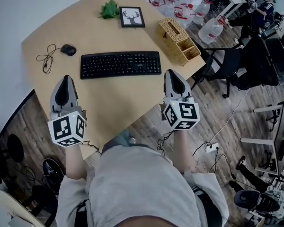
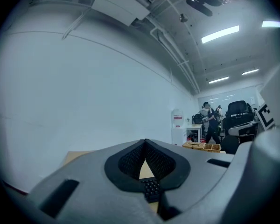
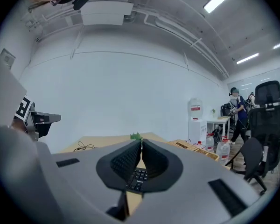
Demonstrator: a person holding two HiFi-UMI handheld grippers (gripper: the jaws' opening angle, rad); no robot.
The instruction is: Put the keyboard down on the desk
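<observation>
Keyboard (image 1: 120, 64): lying flat mid-desk (image 1: 109, 109), between the mouse (image 1: 68, 49) and the basket (image 1: 178, 40).
Left gripper (image 1: 65, 78): hovering over the desk near the keyboard's left end, on the person's side. Jaws pressing together, gripping nothing.
Right gripper (image 1: 172, 72): hovering just beside the keyboard's right end. Jaws also sitting together, gripping nothing.
Far edge: picture frame (image 1: 132, 16) and plant (image 1: 110, 8) sitting side by side.
</observation>
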